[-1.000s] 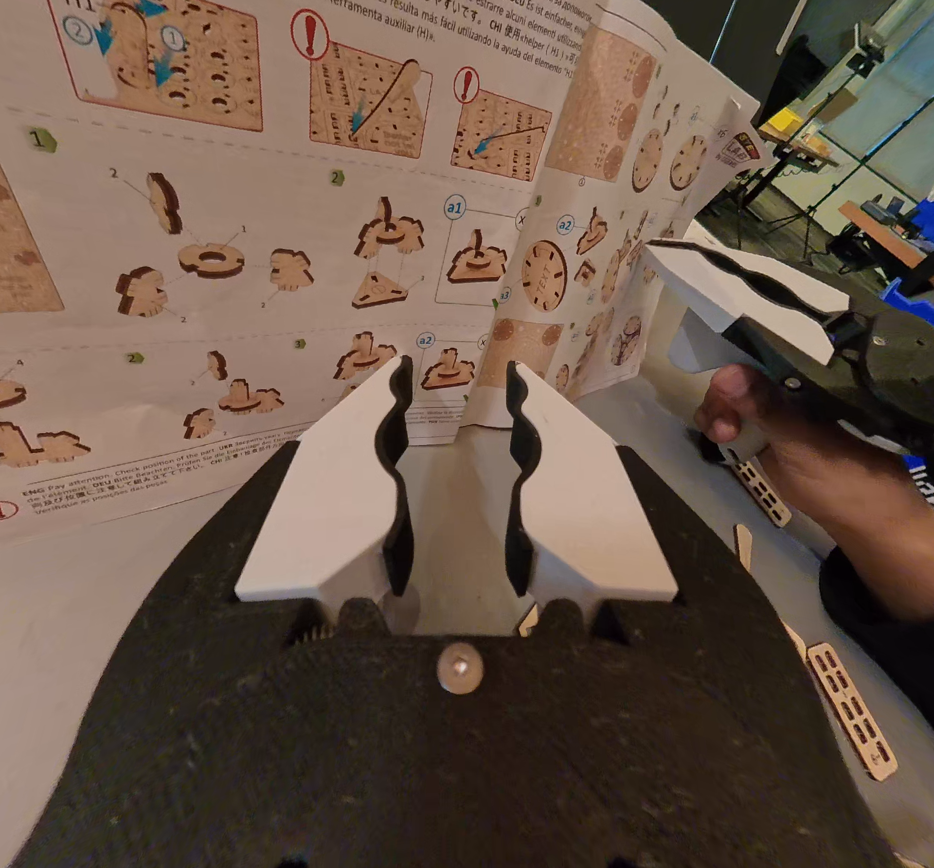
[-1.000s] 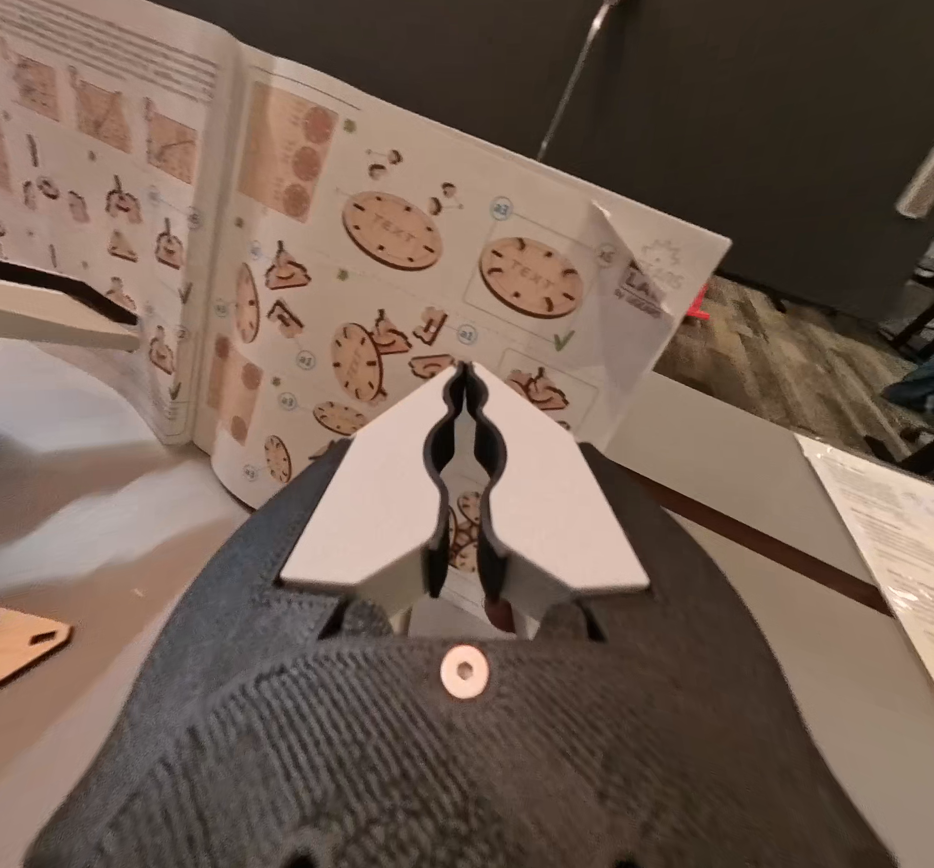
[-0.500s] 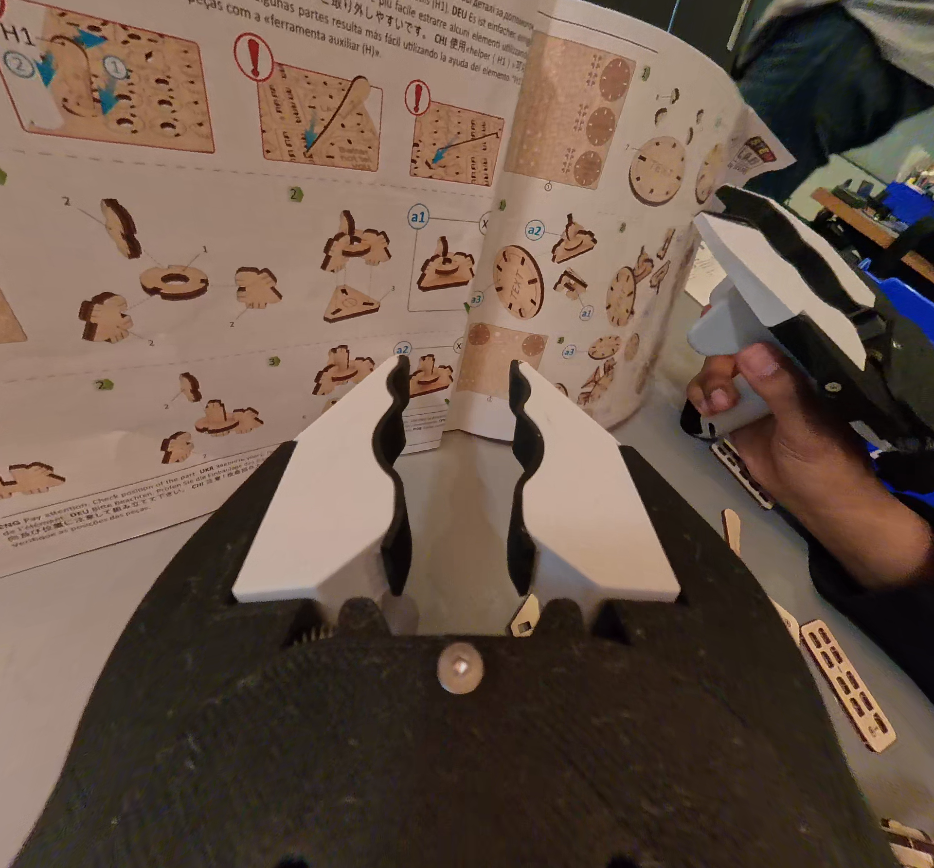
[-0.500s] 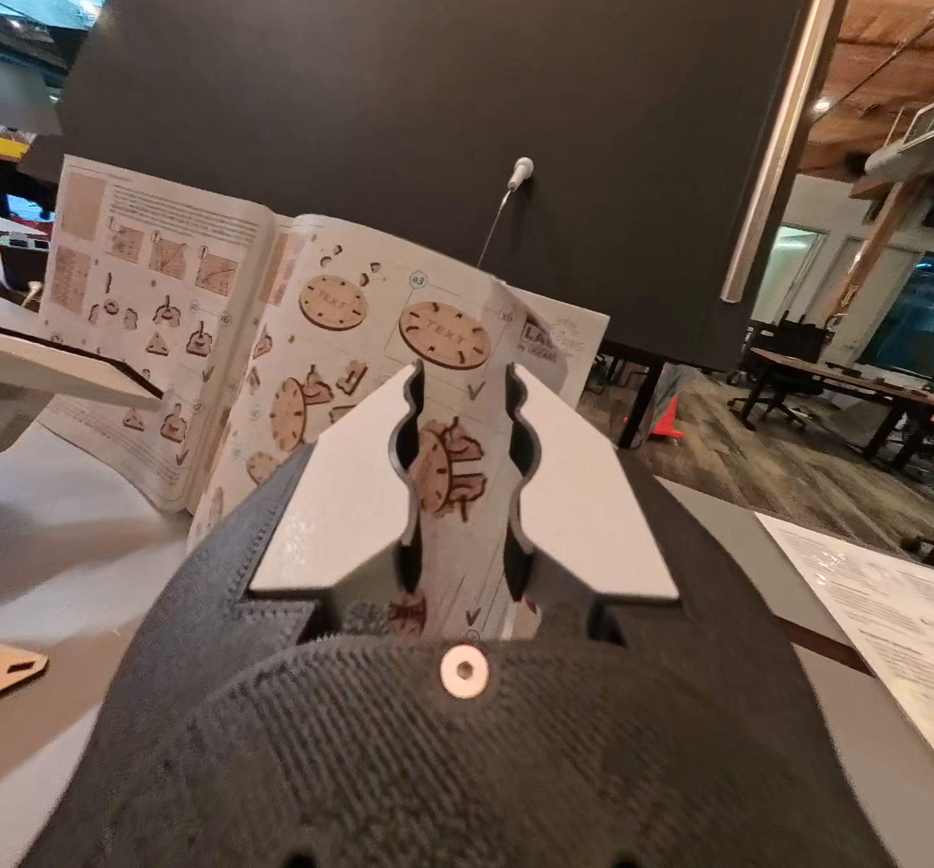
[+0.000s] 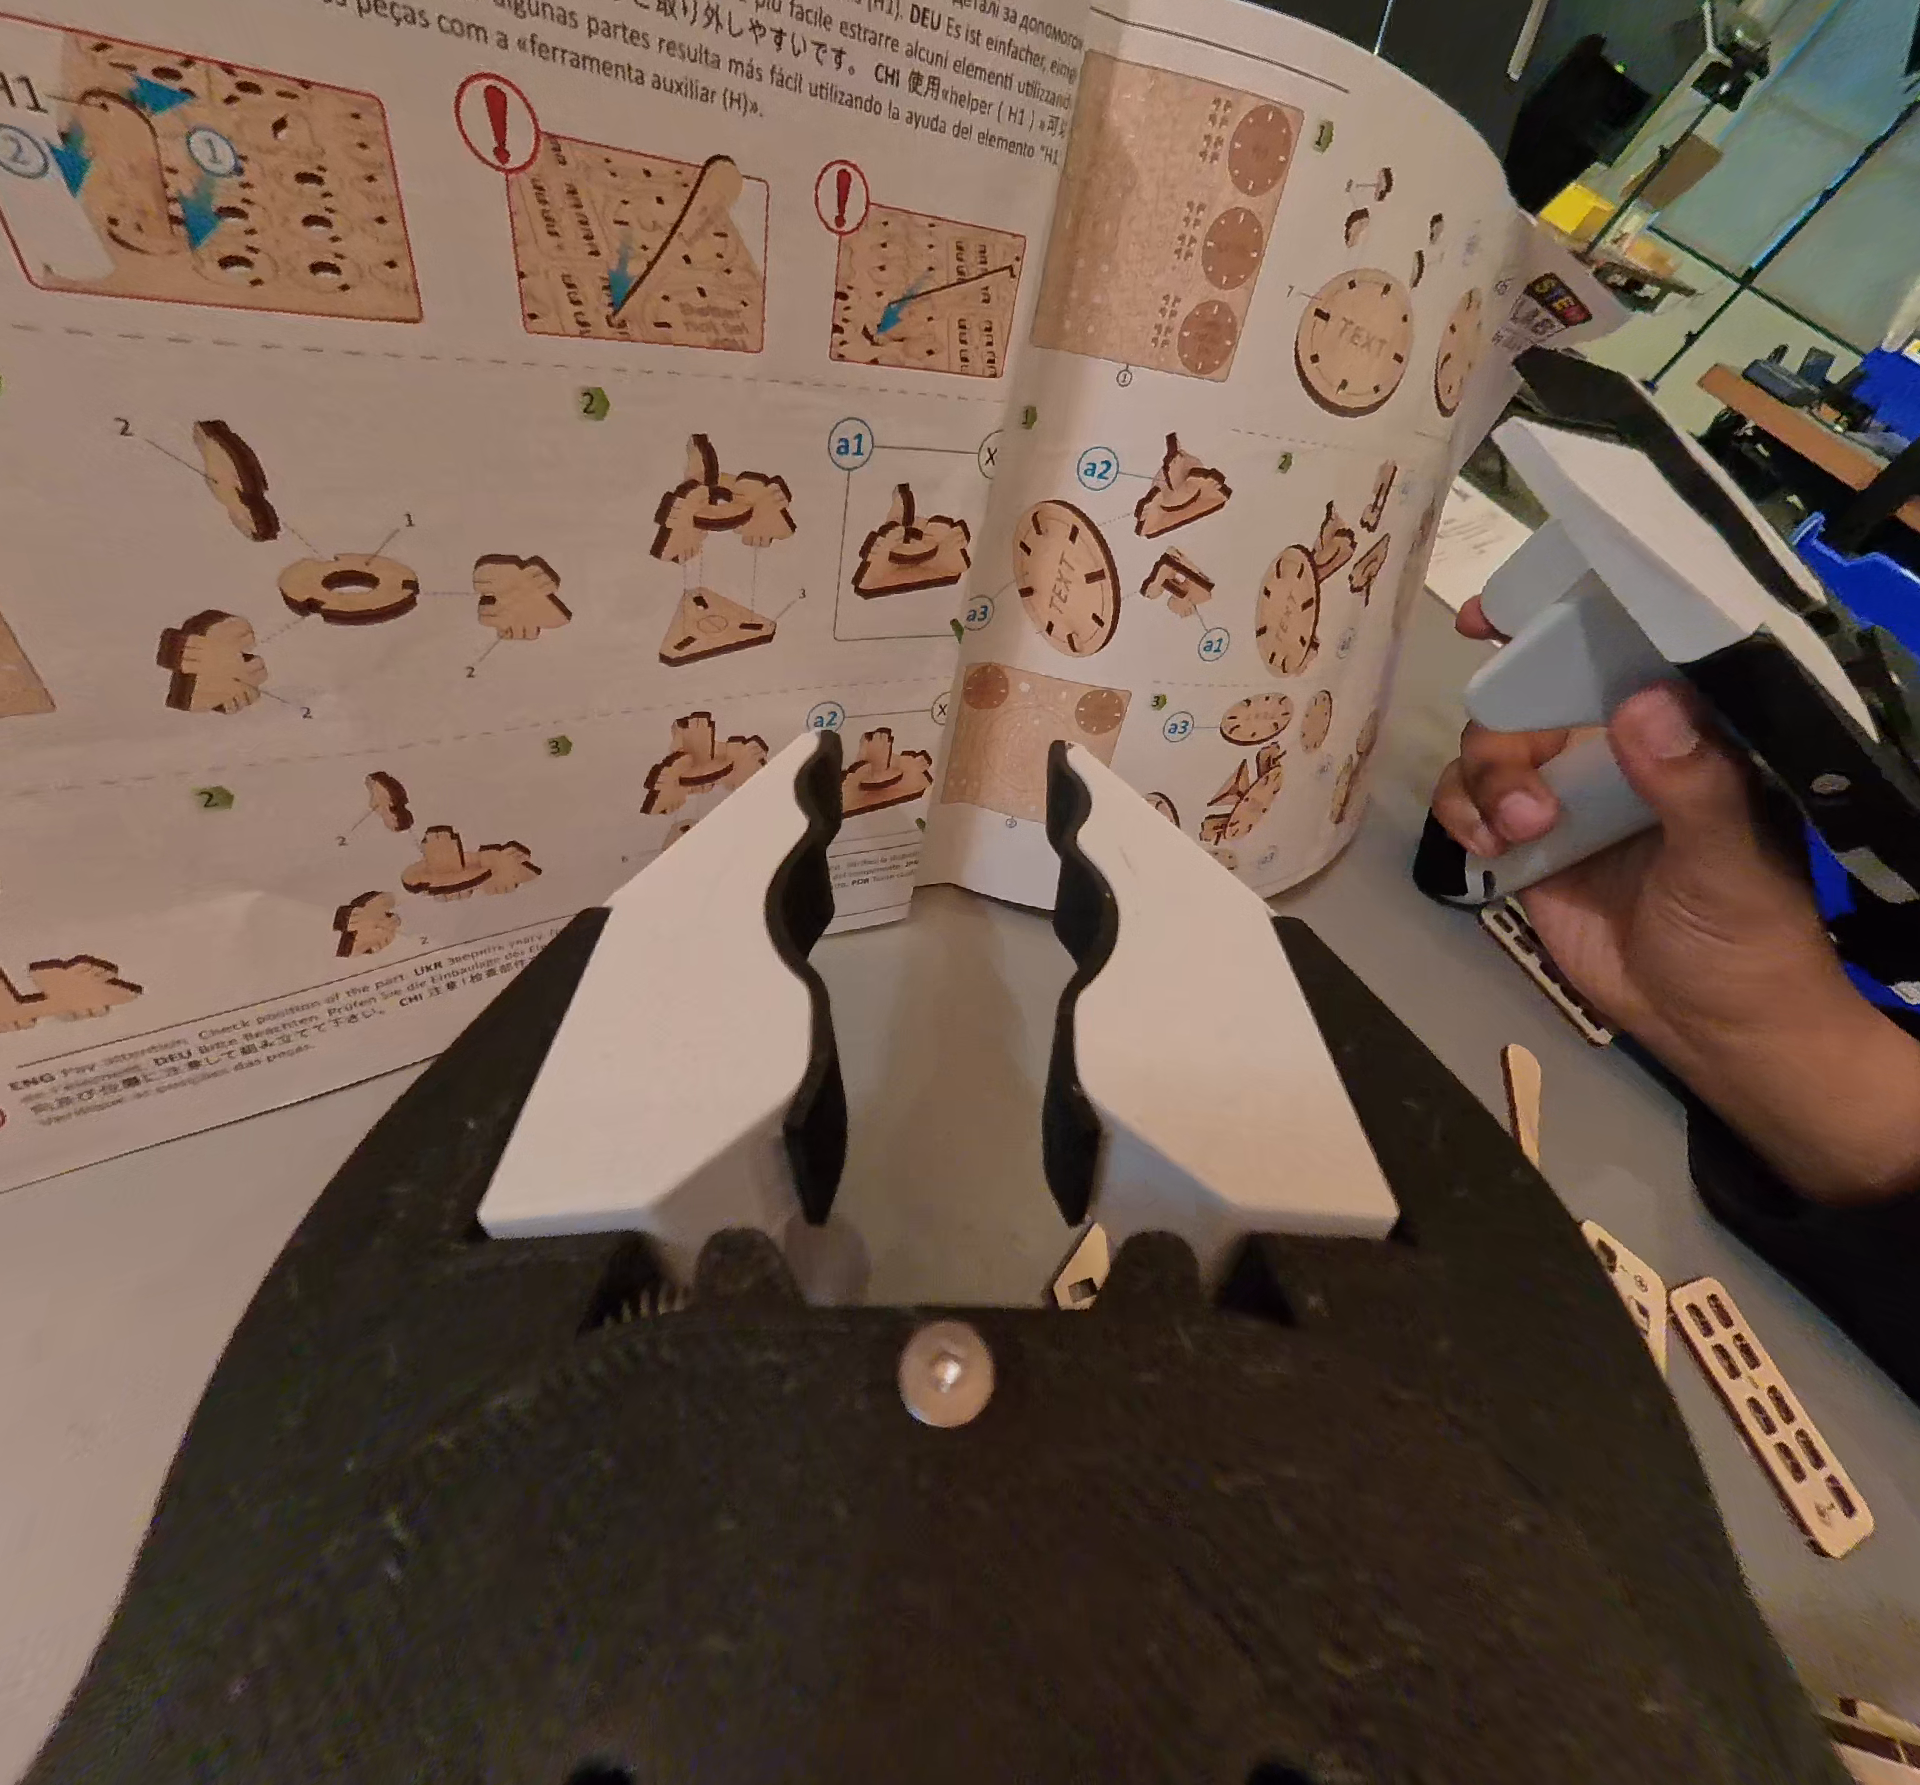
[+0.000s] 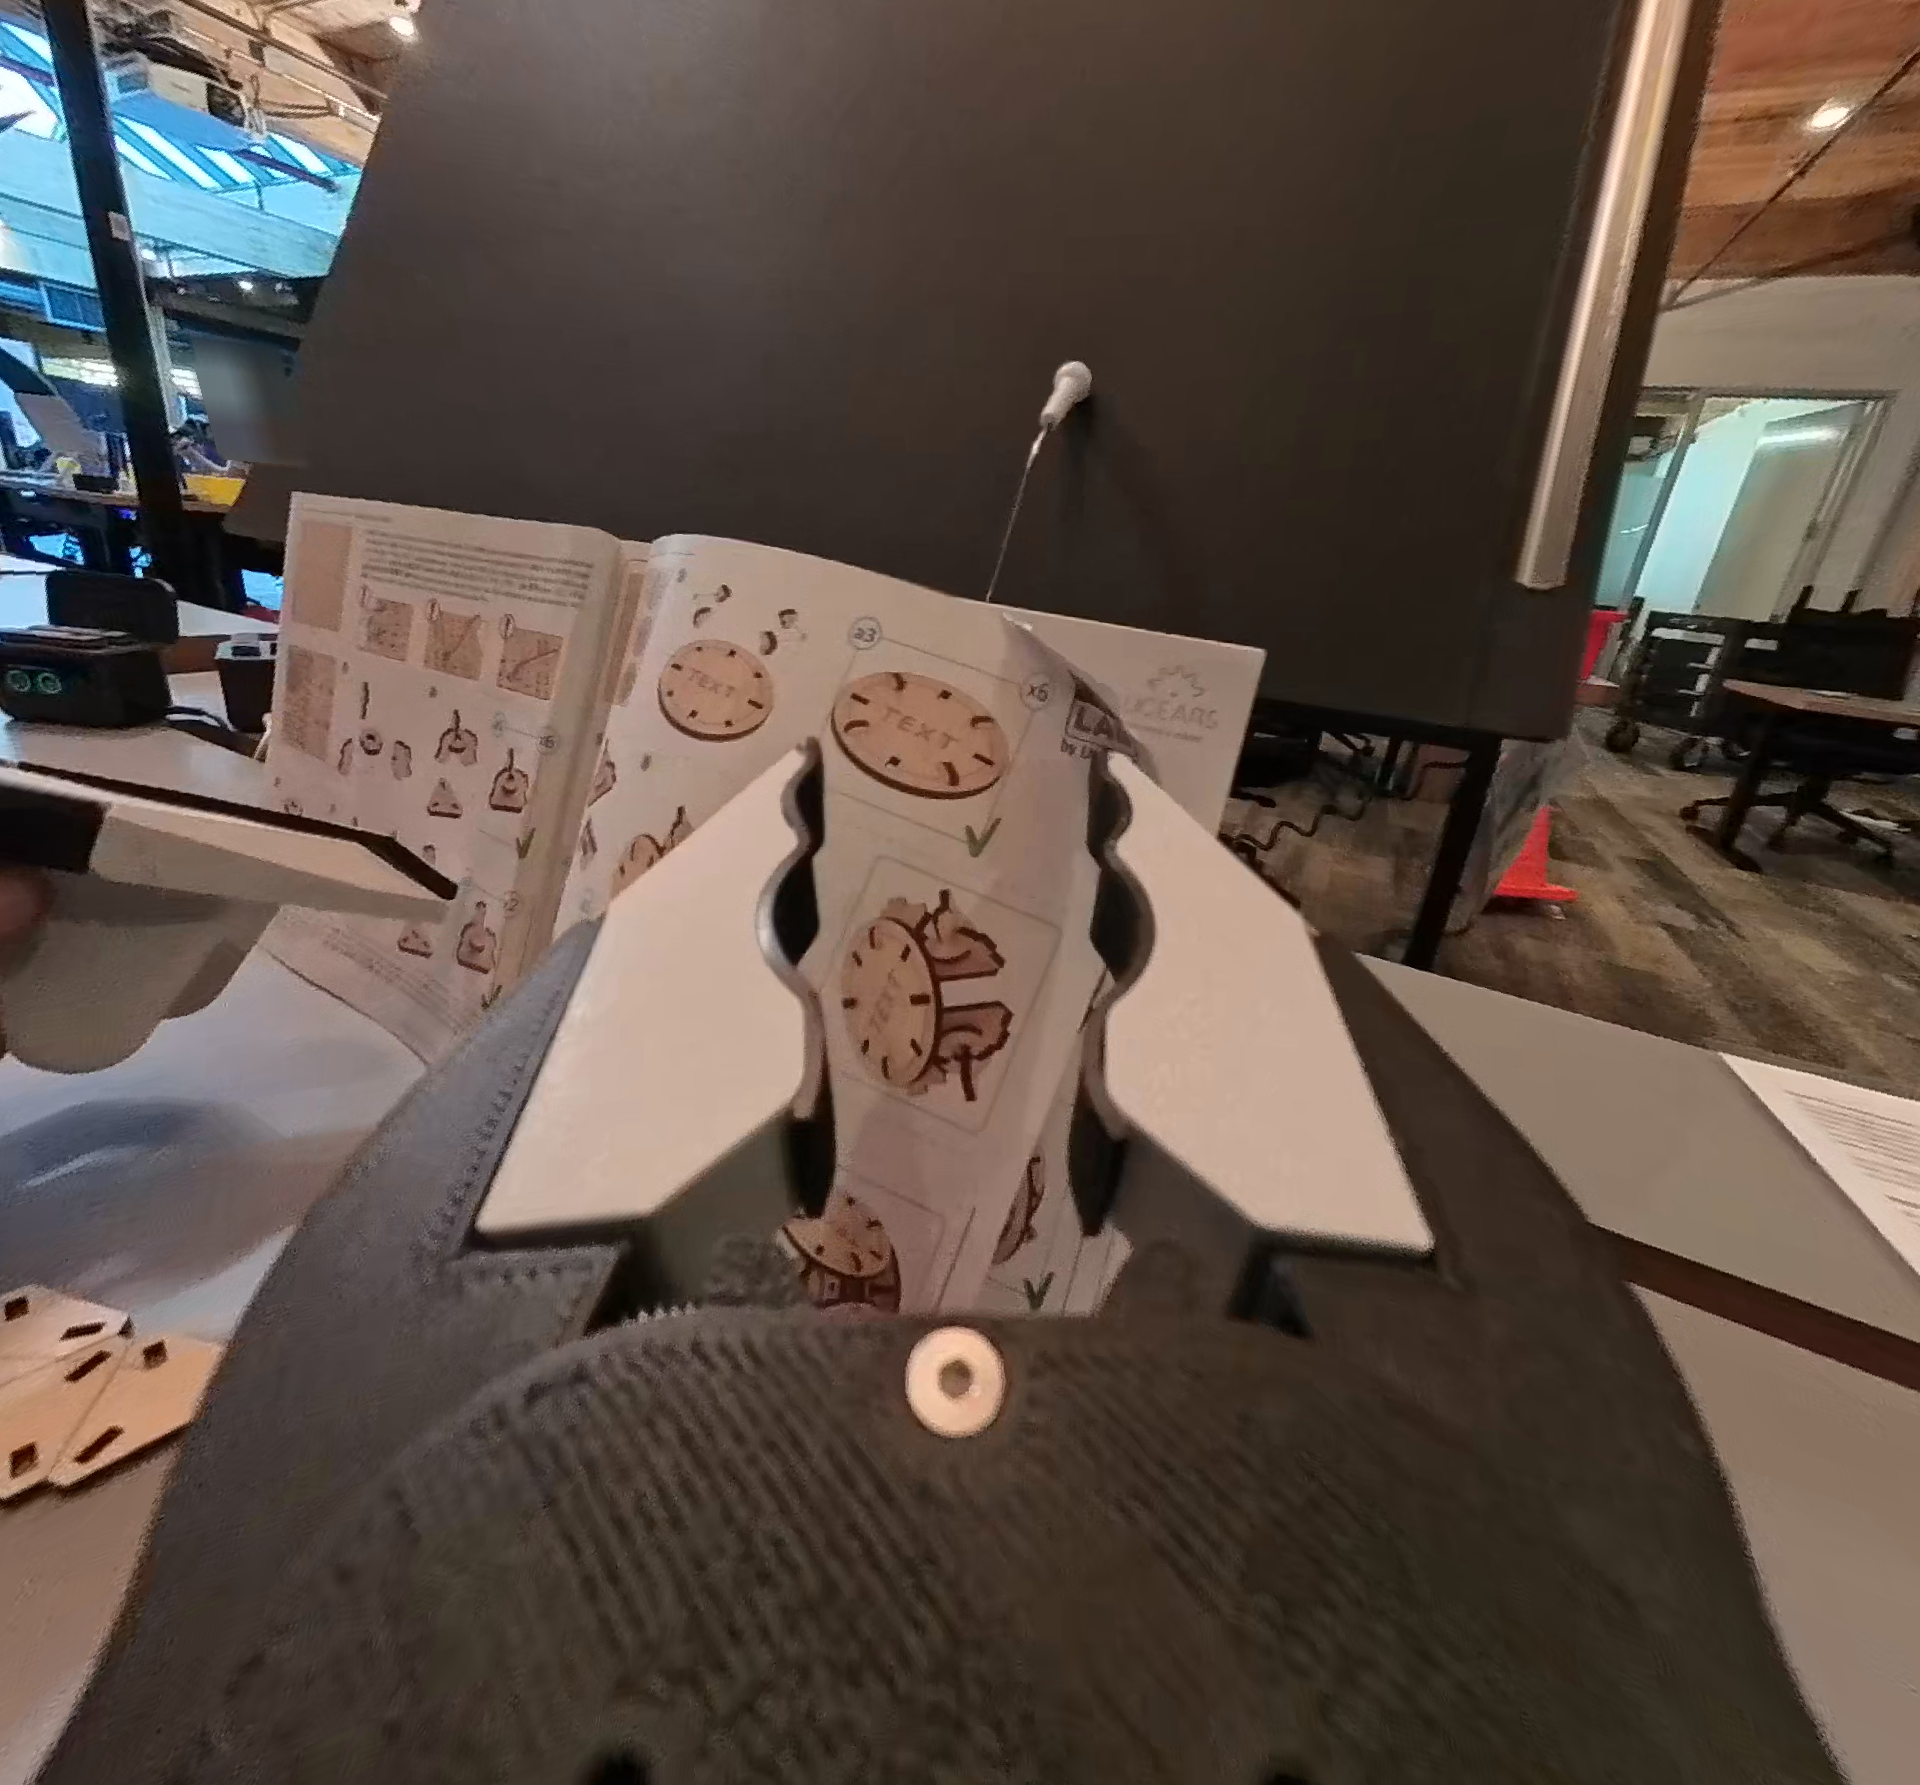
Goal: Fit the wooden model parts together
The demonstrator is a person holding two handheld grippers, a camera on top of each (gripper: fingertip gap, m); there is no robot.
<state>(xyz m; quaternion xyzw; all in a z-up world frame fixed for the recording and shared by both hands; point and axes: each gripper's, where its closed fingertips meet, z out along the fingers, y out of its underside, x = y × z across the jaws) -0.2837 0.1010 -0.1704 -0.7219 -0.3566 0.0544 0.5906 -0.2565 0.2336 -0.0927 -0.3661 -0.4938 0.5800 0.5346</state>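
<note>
An open instruction booklet stands upright on the grey table. My left gripper is open and empty, just in front of the booklet's lower edge near its fold. My right gripper is open. The booklet's curled right page shows between its spread fingers, and the pads do not press on it. In the left wrist view the right gripper is at the right, beside that page's edge, held by a hand. The left gripper's finger shows at the left of the right wrist view.
Flat wooden pieces lie on the table: slotted strips at the right and several plates at the left front. A small wooden piece lies under the left gripper. A black panel stands behind the booklet. A printed sheet lies at the right.
My right gripper went from shut to wide open and tilted upward; the curled page now shows between its fingers. The left gripper stayed open and barely moved.
</note>
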